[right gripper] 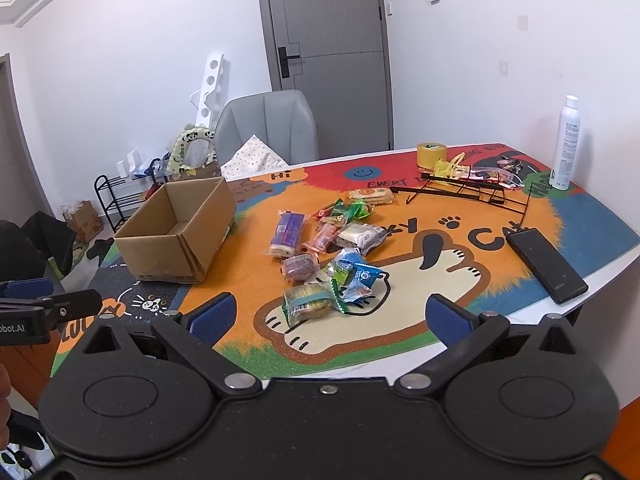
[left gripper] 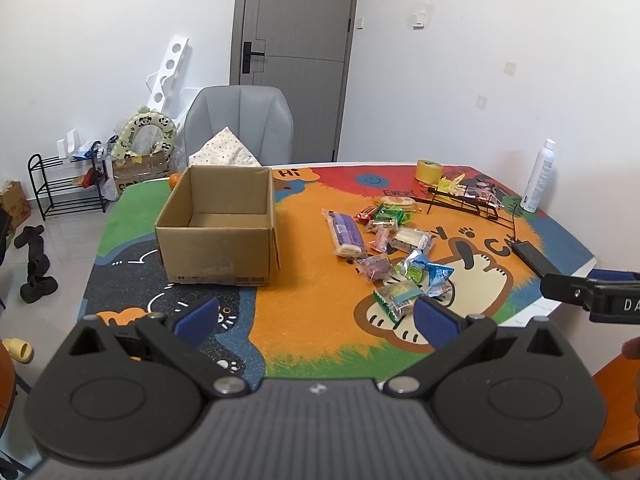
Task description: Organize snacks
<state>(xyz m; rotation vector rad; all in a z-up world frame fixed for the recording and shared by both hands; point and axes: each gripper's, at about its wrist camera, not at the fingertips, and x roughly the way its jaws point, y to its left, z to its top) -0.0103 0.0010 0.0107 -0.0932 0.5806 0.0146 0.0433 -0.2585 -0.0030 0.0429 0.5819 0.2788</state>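
Note:
An open empty cardboard box (left gripper: 218, 226) (right gripper: 178, 232) stands on the left of the cartoon table mat. Several wrapped snacks (left gripper: 394, 248) (right gripper: 332, 256) lie in a loose pile to its right, among them a long purple pack (left gripper: 345, 232) (right gripper: 288, 234) and a green-edged cracker pack (left gripper: 396, 298) (right gripper: 310, 302). My left gripper (left gripper: 318, 320) is open and empty above the near table edge, between box and pile. My right gripper (right gripper: 338, 320) is open and empty just short of the cracker pack.
A black phone (right gripper: 546, 264) lies at the right table edge. A black wire rack (right gripper: 468, 192), a yellow tape roll (right gripper: 431, 155) and a white spray bottle (right gripper: 565, 144) stand at the back right. A grey chair (left gripper: 240, 126) stands behind the table.

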